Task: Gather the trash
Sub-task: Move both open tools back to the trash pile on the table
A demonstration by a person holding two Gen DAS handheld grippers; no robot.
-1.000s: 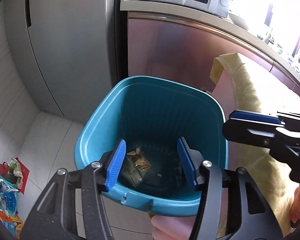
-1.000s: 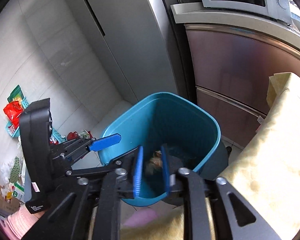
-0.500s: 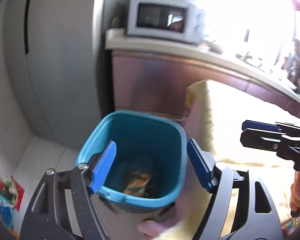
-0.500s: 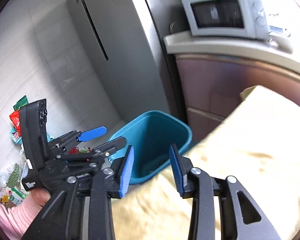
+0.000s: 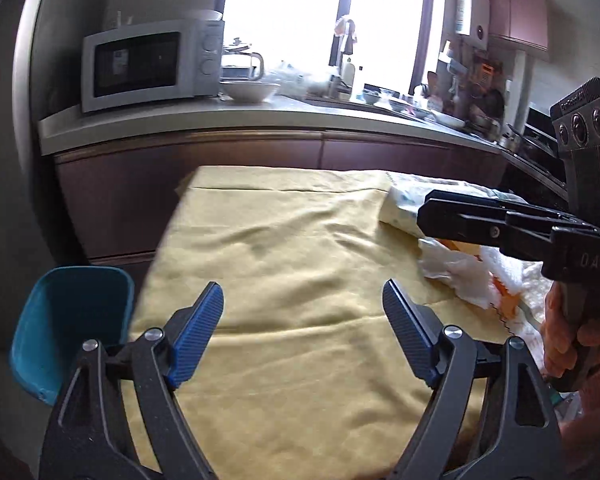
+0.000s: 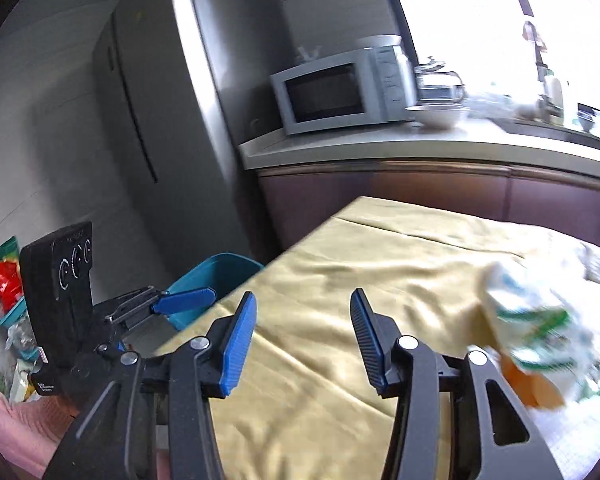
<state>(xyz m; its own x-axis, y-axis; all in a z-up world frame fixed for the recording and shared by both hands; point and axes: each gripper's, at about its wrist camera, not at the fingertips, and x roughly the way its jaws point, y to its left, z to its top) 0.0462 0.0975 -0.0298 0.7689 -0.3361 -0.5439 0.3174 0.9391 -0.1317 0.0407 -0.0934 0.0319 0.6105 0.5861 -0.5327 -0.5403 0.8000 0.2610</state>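
Left tongs point(image 5: 302, 312): apart, empty, over table point(image 5: 300, 380).
Right tongs point(image 6: 302, 334): apart, empty, over same table.
Trash left: wrappers point(image 5: 410, 204) & crumpled tissue point(image 5: 456, 268) at table's right side.
Bin point(image 5: 72, 320): on floor off left edge.
Status: collection unfinished.

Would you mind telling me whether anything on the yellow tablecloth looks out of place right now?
Yes: crumpled white paper and a printed wrapper lie heaped at the right side of the yellow tablecloth, uncollected. The teal bin stands off its left edge.
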